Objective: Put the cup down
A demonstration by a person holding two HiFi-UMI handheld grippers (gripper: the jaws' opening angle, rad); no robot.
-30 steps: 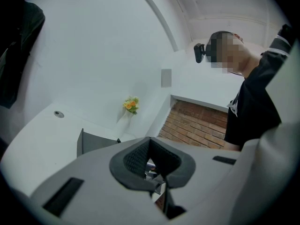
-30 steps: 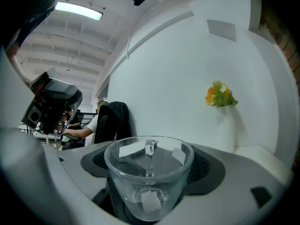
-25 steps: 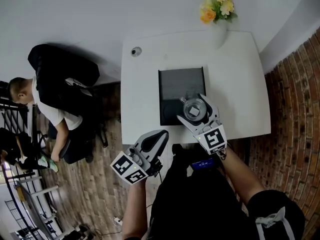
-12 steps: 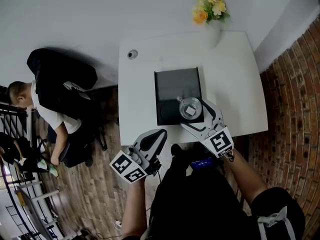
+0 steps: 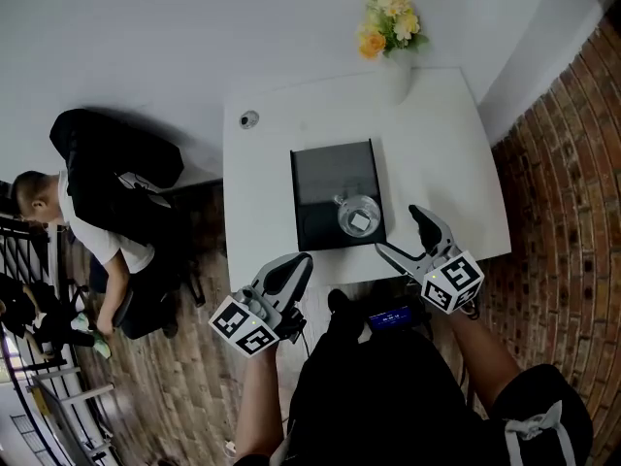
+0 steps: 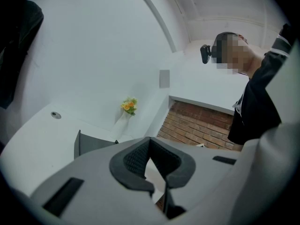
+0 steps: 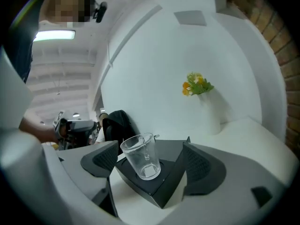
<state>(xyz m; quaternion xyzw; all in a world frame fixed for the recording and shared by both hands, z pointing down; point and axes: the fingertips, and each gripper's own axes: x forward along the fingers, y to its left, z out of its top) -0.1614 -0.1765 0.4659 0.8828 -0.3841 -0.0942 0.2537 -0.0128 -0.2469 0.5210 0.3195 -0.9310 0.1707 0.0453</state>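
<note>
A clear glass cup [image 5: 358,216] stands upright on the black square pad [image 5: 325,178] in the middle of the white table [image 5: 441,153]. My right gripper [image 5: 399,231] is open just to the near right of the cup, not touching it. In the right gripper view the cup [image 7: 142,156] stands free on the pad's [image 7: 161,191] near corner, beyond and between my right gripper's [image 7: 150,164] spread jaws. My left gripper [image 5: 294,268] hangs off the table's near edge, shut and empty. In its own view the left gripper [image 6: 157,175] has its pads pressed together.
A white vase of yellow flowers [image 5: 386,22] stands at the table's far edge. A small round fitting [image 5: 249,118] sits at the far left corner. A person [image 5: 92,212] sits to the left. A brick wall [image 5: 568,192] runs along the right.
My right gripper opened, let go of the cup and drew back towards the table's near edge. The cup stays on the black pad. The left gripper barely moved.
</note>
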